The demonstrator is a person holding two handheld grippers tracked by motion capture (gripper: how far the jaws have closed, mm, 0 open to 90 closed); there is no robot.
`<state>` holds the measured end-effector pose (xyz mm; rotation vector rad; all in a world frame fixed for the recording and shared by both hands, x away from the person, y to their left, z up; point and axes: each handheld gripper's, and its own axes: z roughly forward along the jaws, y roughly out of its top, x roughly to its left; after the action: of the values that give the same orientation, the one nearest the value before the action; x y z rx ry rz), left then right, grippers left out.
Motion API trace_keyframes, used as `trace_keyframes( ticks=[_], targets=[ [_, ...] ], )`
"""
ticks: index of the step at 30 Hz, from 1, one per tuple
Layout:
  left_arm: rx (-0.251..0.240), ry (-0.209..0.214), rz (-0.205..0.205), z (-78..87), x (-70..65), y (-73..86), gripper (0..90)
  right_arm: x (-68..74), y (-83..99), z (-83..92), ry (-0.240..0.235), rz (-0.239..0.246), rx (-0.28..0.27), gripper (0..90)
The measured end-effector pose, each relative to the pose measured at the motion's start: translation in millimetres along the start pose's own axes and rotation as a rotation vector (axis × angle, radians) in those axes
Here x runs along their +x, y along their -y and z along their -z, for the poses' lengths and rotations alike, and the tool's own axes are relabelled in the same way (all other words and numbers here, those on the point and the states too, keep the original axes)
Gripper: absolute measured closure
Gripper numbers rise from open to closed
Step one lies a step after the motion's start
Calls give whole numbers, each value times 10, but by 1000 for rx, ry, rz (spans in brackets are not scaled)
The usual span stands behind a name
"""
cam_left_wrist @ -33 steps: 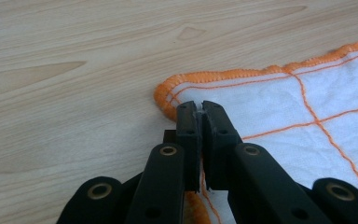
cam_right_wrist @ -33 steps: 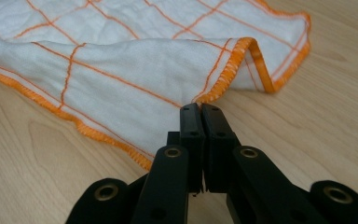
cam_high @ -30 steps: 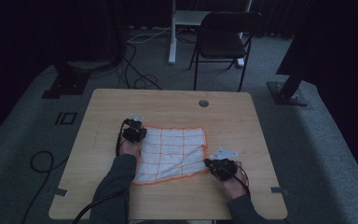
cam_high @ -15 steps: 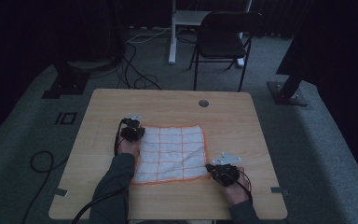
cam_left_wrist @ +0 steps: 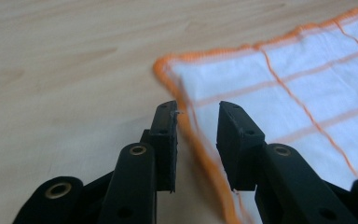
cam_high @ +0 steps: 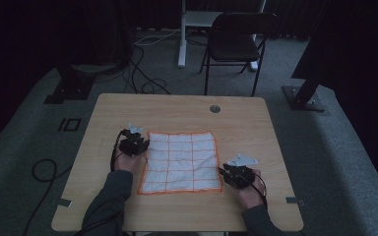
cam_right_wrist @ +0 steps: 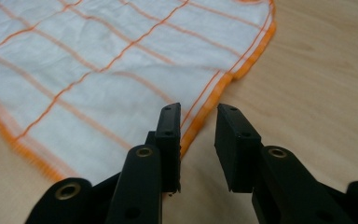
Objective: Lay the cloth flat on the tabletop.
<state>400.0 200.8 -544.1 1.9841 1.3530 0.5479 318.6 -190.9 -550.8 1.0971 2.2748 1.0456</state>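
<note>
While both hands rest low, left gripper (cam_high: 135,143) and right gripper (cam_high: 237,172) straddle cloth (cam_high: 182,161) edges, jaws parted

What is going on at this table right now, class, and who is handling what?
A person at a wooden table works a hand-held gripper in each hand over a white cloth with orange grid lines, spread flat. The left gripper has its jaws open astride the cloth's orange hem near a corner. The right gripper is open too, astride the hem on the opposite side. Neither has closed on the cloth yet.
</note>
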Motion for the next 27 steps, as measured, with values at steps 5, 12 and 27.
trace_keyframes(
  ticks=[5,12,27],
  targets=[
    [6,27,27,171,-29,281,680,-40,-122,-141,10,-5,-1,689],
    [31,85,-7,266,-241,490,662,-92,-170,-308,15,-27,17,685],
    [29,17,-88,288,-336,601,863,-55,-48,-388,-5,-25,72,900]
  ],
)
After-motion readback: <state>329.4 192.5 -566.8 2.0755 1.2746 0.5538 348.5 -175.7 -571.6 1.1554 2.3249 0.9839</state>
